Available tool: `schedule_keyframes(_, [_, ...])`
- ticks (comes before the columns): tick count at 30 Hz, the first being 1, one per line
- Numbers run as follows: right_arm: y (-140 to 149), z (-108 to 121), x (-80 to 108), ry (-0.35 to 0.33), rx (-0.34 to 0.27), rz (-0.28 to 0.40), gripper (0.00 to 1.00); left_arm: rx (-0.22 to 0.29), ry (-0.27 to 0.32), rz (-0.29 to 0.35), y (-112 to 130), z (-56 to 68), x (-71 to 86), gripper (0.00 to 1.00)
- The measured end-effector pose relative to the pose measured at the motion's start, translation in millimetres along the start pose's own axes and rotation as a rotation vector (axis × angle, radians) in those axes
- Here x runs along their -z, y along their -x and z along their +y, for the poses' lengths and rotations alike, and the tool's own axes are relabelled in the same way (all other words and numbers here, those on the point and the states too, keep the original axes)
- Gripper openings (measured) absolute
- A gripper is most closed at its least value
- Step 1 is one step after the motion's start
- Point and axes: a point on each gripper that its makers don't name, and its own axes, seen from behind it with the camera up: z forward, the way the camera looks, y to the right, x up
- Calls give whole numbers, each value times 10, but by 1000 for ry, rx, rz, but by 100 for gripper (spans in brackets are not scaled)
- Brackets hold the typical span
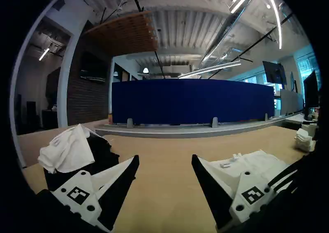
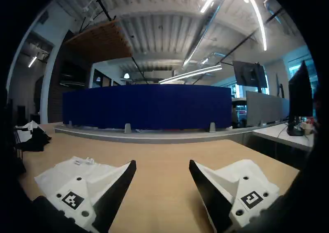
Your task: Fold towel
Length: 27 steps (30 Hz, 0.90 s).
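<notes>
A white towel (image 1: 263, 161) lies flat on the wooden table (image 1: 164, 150), just behind the right finger of my left gripper (image 1: 165, 157). That gripper is open and holds nothing. In the right gripper view the same towel (image 2: 78, 168) spreads out behind the left finger of my right gripper (image 2: 161, 164), which is also open with only bare table (image 2: 164, 154) between its fingers. Both grippers hover low over the tabletop, and the towel sits between them.
A crumpled white cloth (image 1: 68, 150) drapes over a black object at the left. Folded white cloths (image 1: 303, 140) are stacked at the far right. A blue divider panel (image 1: 193, 101) closes off the table's far edge. A monitor (image 2: 298, 97) stands on the neighbouring desk.
</notes>
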Motion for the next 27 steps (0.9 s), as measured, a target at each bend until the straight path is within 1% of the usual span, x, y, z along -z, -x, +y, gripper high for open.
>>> schedule_keyframes(5, [-4,-1,-2,-1,0,0,100,1,-2,0,5,2,-3,94])
schedule_keyframes(8, [3,-7,6,-1,0,1,100,5,-11,-1,17,-29,-2,94])
schedule_keyframes(11, [26,-14,5,-3,0,-4,100,14,-24,0,10,-67,-3,94])
schedule_keyframes(14, [-41,-24,4,-1,-8,-13,100,40,-28,-4,-76,-101,3,94])
schedule_keyframes(17, [-285,-44,20,-2,-22,16,100,63,-28,5,-230,-133,5,94])
schedule_keyframes(18, [-366,-48,25,-1,-25,21,100,63,-28,5,-298,-137,7,94])
schedule_keyframes(20, [-507,-54,34,1,-28,26,100,60,-28,3,-422,-142,12,94])
schedule_keyframes(27, [-999,-87,90,-2,-14,9,100,24,2,-5,-965,-52,50,94])
